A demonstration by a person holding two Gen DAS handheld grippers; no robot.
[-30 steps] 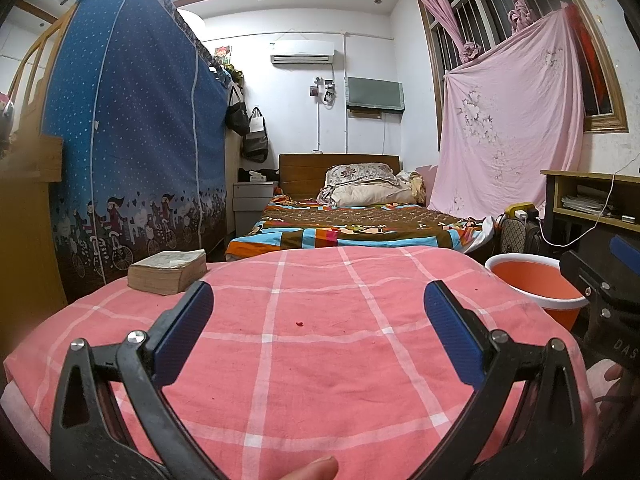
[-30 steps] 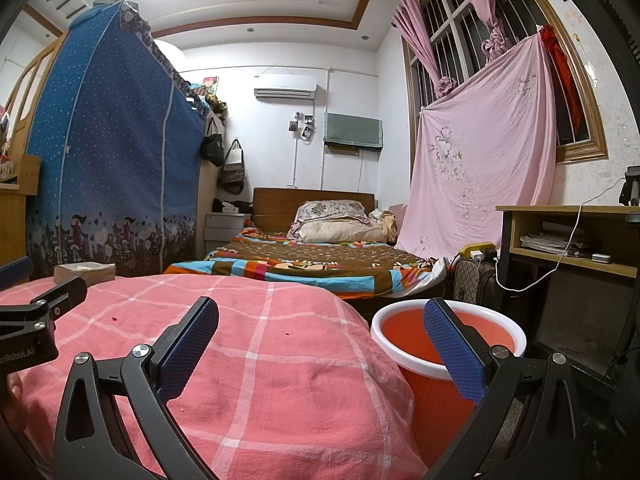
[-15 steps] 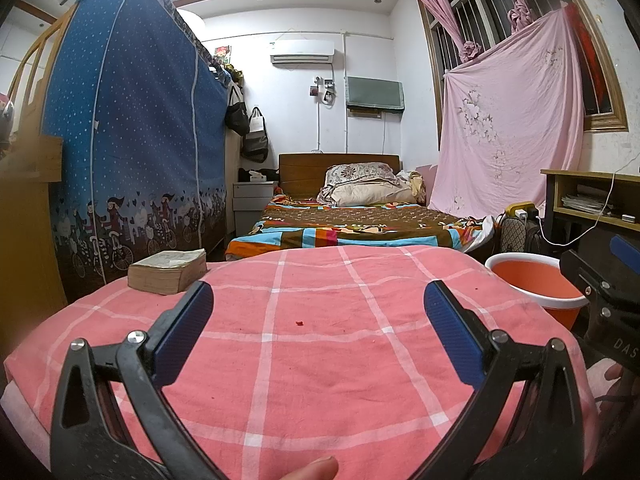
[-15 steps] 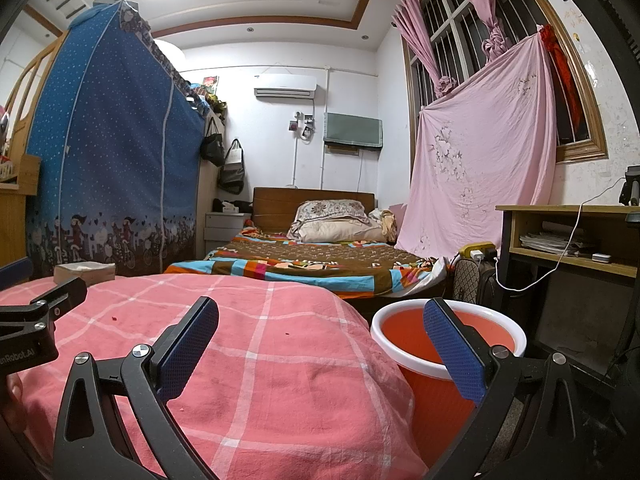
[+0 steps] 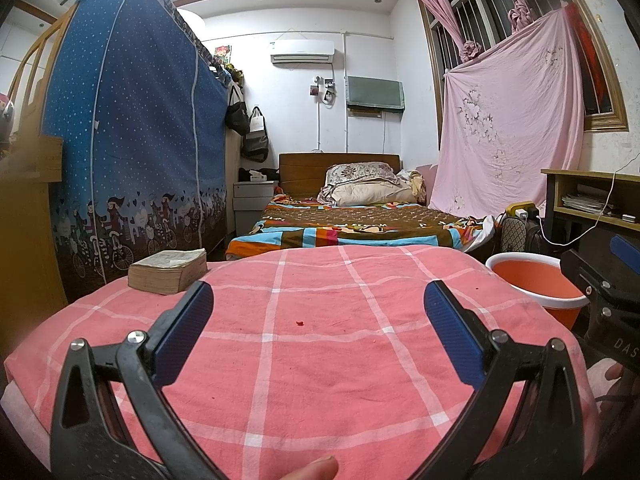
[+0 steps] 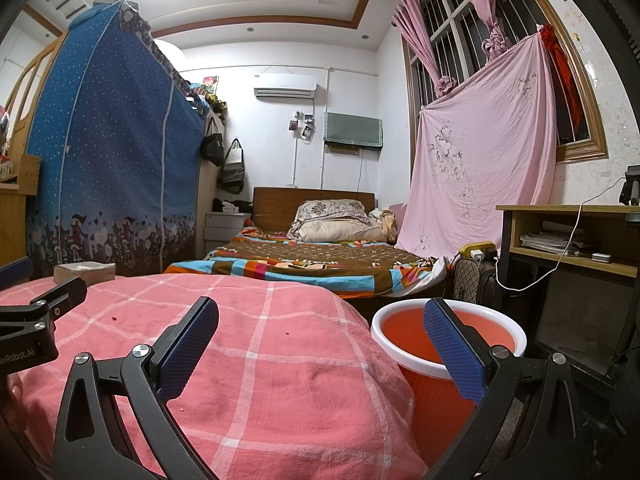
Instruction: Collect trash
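Observation:
A table under a pink checked cloth fills the foreground of both views. Tiny red crumbs lie on it: one ahead of my left gripper, and one small speck in the right wrist view. An orange bucket with a white rim stands beside the table's right edge, also seen as the bucket in the left wrist view. My right gripper hovers over the table's right edge, its right finger in front of the bucket. Both grippers are open and hold nothing.
A thick worn book lies at the table's far left corner. Beyond the table are a bed with a patterned blanket, a blue fabric wardrobe at left and a wooden desk with cables at right.

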